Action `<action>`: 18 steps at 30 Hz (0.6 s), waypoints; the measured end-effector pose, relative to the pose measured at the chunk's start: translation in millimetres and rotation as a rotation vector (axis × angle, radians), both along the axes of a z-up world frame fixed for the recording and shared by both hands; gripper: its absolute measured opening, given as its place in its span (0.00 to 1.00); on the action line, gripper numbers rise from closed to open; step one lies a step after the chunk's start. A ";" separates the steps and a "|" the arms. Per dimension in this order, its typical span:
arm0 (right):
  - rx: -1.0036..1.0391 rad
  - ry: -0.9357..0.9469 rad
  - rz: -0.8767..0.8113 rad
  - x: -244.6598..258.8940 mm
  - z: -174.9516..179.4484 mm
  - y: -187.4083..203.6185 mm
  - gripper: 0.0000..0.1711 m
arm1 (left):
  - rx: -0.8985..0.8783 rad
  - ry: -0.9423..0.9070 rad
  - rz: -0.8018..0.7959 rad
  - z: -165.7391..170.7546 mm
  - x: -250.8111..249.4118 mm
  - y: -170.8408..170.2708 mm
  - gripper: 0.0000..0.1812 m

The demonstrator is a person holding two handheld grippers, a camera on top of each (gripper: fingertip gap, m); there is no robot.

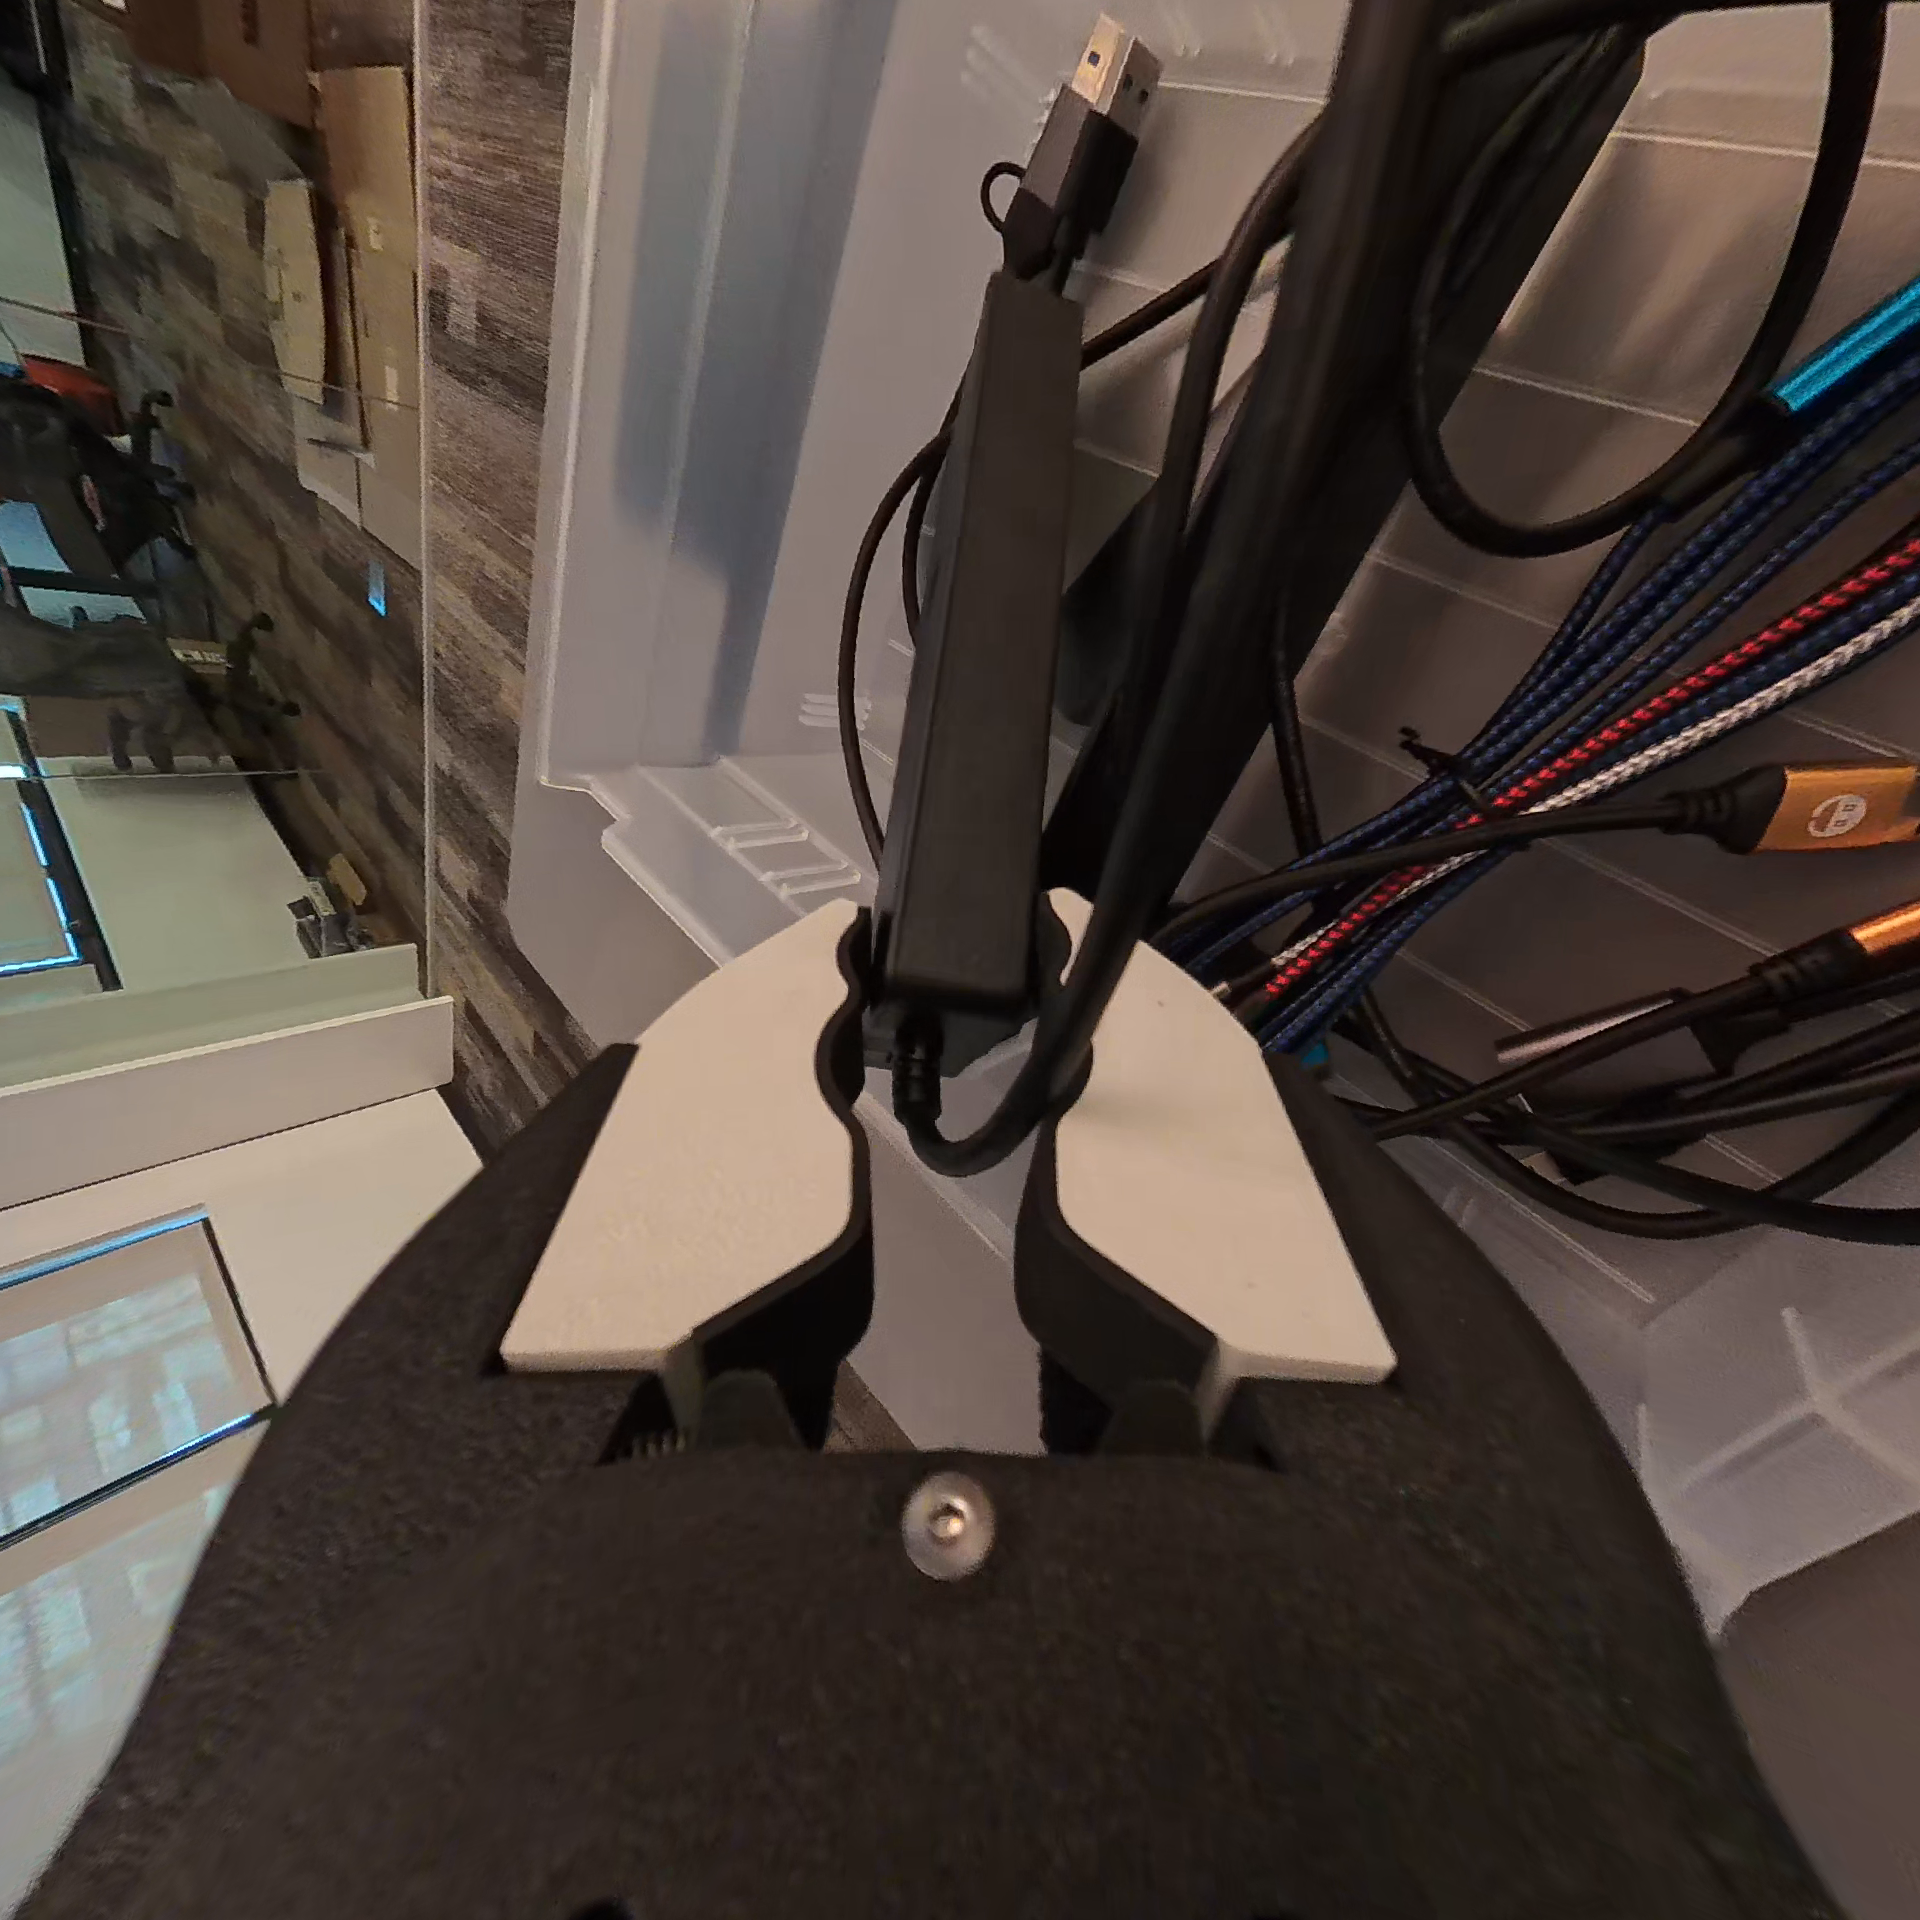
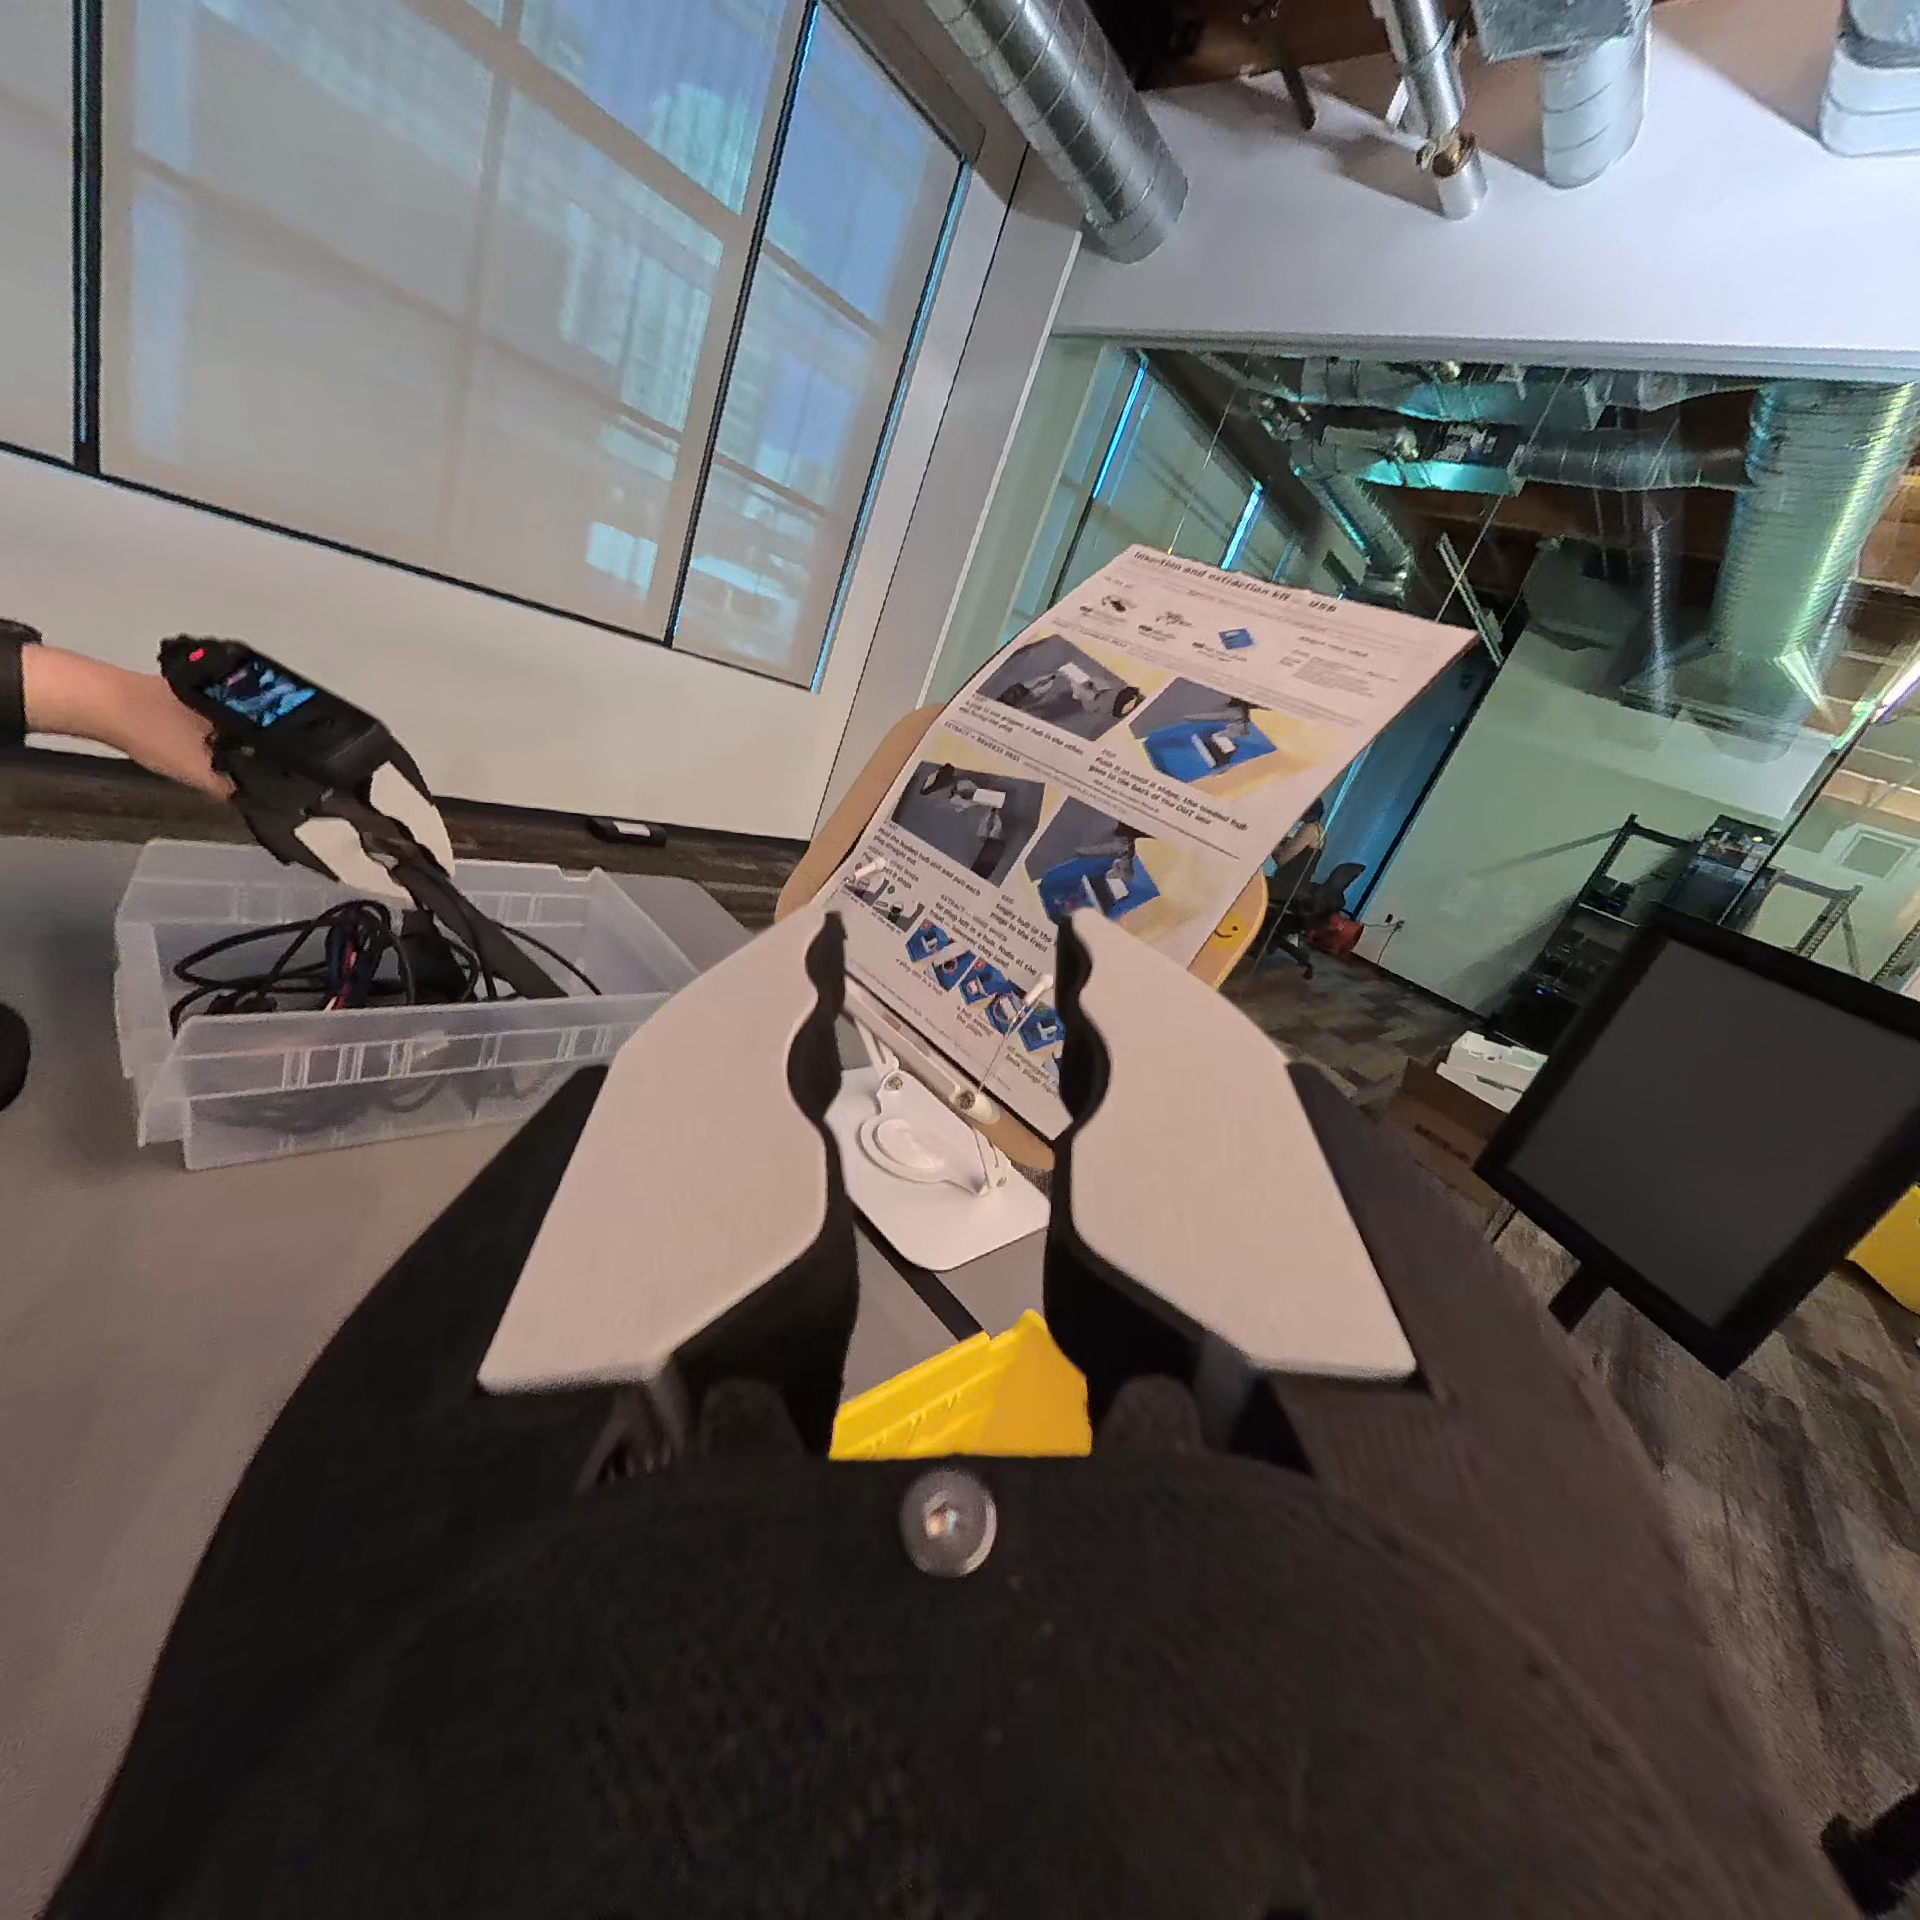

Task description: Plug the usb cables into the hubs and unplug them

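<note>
In the left wrist view my left gripper [image 1: 951,961] is shut on the near end of a long black usb hub [image 1: 982,665]. The hub points away from me, with its own short cable and silver usb plug [image 1: 1112,83] at the far end. It hangs over a clear plastic bin [image 1: 1558,831] full of cables: braided blue, red and white ones [image 1: 1683,707] and black ones. In the right wrist view my right gripper [image 2: 951,977] is open and empty, raised above the grey table [image 2: 156,1299]. The left gripper [image 2: 364,831] shows far left over the bin [image 2: 343,1060], held by a hand.
A printed instruction sheet on a stand [image 2: 1122,790] is straight ahead of the right gripper. A yellow bin [image 2: 966,1392] lies under it. A dark monitor [image 2: 1714,1153] stands at right. Orange-sleeved plugs [image 1: 1829,800] and a blue-sleeved plug [image 1: 1849,353] lie among the cables. Some 55 cm of space lies between my two pairs of fingers.
</note>
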State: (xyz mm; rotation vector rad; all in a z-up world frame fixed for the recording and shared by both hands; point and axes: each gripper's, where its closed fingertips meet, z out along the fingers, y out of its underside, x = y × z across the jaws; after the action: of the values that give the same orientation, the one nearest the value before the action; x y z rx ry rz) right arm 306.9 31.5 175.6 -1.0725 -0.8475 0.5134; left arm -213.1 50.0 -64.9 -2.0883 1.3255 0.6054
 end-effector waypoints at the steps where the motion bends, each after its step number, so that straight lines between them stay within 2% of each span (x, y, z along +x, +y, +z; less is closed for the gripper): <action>1: -0.005 -0.014 -0.003 -1.7 -2.5 1.5 0.23 | -0.006 -0.003 0.005 2.1 0.1 -0.1 0.16; 7: -0.011 -0.076 -0.012 -10.6 -12.4 5.6 0.23 | 0.019 -0.080 0.098 38.5 3.1 5.7 0.15; 18: -0.022 -0.097 -0.018 -5.1 -17.1 6.4 0.22 | 0.059 0.084 0.105 116.6 16.7 6.4 0.14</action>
State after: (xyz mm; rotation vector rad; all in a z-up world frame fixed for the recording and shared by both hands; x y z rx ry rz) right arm 301.9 37.9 158.6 -1.1310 -0.9184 0.4591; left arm -196.4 56.4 51.7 -2.1145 1.2337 0.7763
